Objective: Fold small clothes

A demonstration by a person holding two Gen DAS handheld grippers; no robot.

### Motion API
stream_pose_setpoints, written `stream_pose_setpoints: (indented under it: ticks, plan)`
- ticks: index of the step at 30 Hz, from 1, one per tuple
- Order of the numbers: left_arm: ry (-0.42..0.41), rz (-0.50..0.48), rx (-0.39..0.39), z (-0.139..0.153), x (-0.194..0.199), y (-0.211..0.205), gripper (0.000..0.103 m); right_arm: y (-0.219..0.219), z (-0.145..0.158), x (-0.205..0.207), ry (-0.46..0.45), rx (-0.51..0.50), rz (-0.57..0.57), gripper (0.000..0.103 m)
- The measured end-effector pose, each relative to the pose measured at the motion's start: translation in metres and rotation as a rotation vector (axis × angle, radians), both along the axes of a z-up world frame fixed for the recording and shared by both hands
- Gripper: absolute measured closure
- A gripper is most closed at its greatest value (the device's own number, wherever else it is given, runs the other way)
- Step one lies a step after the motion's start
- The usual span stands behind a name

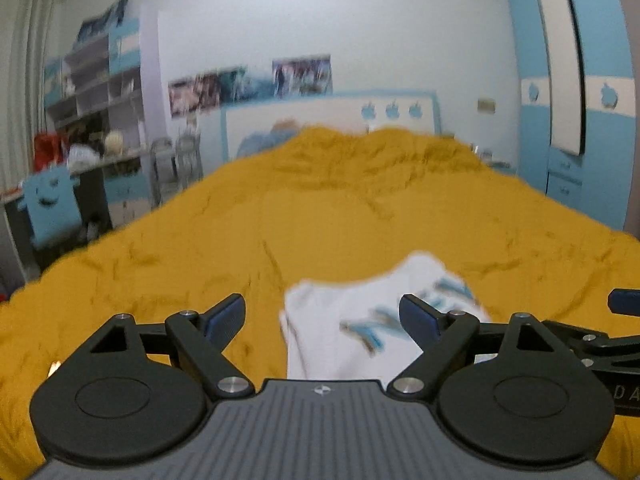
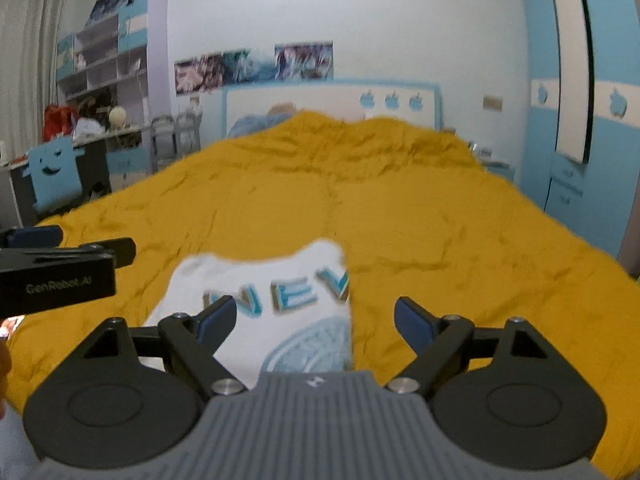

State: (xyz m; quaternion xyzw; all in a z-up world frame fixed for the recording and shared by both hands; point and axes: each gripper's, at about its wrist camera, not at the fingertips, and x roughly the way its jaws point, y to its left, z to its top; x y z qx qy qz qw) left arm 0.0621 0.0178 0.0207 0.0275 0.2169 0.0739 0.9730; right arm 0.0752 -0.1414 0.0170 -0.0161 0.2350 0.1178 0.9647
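- While both views are blurred, we see the left gripper point(image 1: 322, 314) with its jaws spread wide; nothing sits between its blue pads point(image 1: 226, 316), which hang above the bed
- We see the right gripper point(image 2: 314, 318) equally wide apart and holding nothing; its left pad overlaps the shirt in the picture, though we cannot tell whether it touches
- We find the shirt point(image 2: 264, 300), white with blue letters and a pale blue print, lying partly folded on the quilt point(image 2: 440, 220), near the foot of the bed and just ahead of both tools
- In the left view the shirt point(image 1: 344, 320) lies between the fingers, beyond them; the quilt point(image 1: 320, 200) is mustard yellow and creased
- We note the headboard point(image 2: 332, 104), wardrobe point(image 2: 580, 100), shelves point(image 2: 104, 64) and posters point(image 2: 256, 66) behind
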Motion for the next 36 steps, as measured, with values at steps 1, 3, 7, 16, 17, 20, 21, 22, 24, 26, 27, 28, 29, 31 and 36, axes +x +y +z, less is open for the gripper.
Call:
stream_pose_setpoints:
  ticks: [1,3,7,16,17,20,21,22,24,26,27,28,29,31,36]
  plan:
    - [0.028,0.007,-0.005,-0.004,-0.001,0.001,0.002,-0.001,-0.004,-0.001,0.018,0.0,0.0,0.021]
    - [0.068,0.015,-0.01,-0.01,-0.004,0.004,0.002,-0.002,-0.012,-0.002,0.046,0.001,-0.012,0.021]
    - [0.145,0.02,-0.026,-0.027,-0.01,0.005,0.002,-0.005,-0.025,0.0,0.122,0.009,-0.003,0.021]
    - [0.247,0.011,-0.012,-0.048,-0.024,0.001,0.002,0.0,-0.047,0.001,0.233,0.014,0.018,0.021]
    - [0.254,0.007,-0.011,-0.049,-0.025,0.0,0.002,0.001,-0.049,-0.001,0.231,0.004,0.018,0.021]
    - [0.265,-0.001,-0.012,-0.051,-0.028,-0.002,0.002,0.002,-0.052,-0.005,0.236,-0.021,0.013,0.021]
    - [0.266,-0.001,-0.013,-0.051,-0.029,-0.002,0.002,0.002,-0.053,-0.006,0.237,-0.024,0.012,0.021]
    - [0.267,-0.002,-0.014,-0.051,-0.031,-0.002,0.002,0.001,-0.054,-0.007,0.238,-0.024,0.011,0.021]
    - [0.263,-0.005,-0.014,-0.049,-0.032,-0.002,0.002,-0.001,-0.054,-0.01,0.236,-0.02,0.01,0.021]
    - [0.257,-0.007,-0.012,-0.047,-0.033,-0.003,0.002,-0.002,-0.053,-0.011,0.231,-0.02,0.013,0.021]
    - [0.256,-0.009,-0.012,-0.047,-0.033,-0.004,0.002,-0.002,-0.052,-0.011,0.23,-0.021,0.014,0.021]
    - [0.256,-0.01,-0.012,-0.046,-0.033,-0.004,0.002,-0.003,-0.052,-0.012,0.23,-0.023,0.015,0.021]
    - [0.257,-0.012,-0.012,-0.047,-0.032,-0.004,0.002,-0.003,-0.052,-0.012,0.229,-0.023,0.016,0.021]
    - [0.26,-0.014,-0.011,-0.047,-0.031,-0.005,0.002,-0.003,-0.052,-0.012,0.232,-0.022,0.017,0.021]
    - [0.265,-0.012,-0.015,-0.048,-0.031,-0.004,0.002,-0.003,-0.053,-0.011,0.239,-0.015,0.02,0.021]
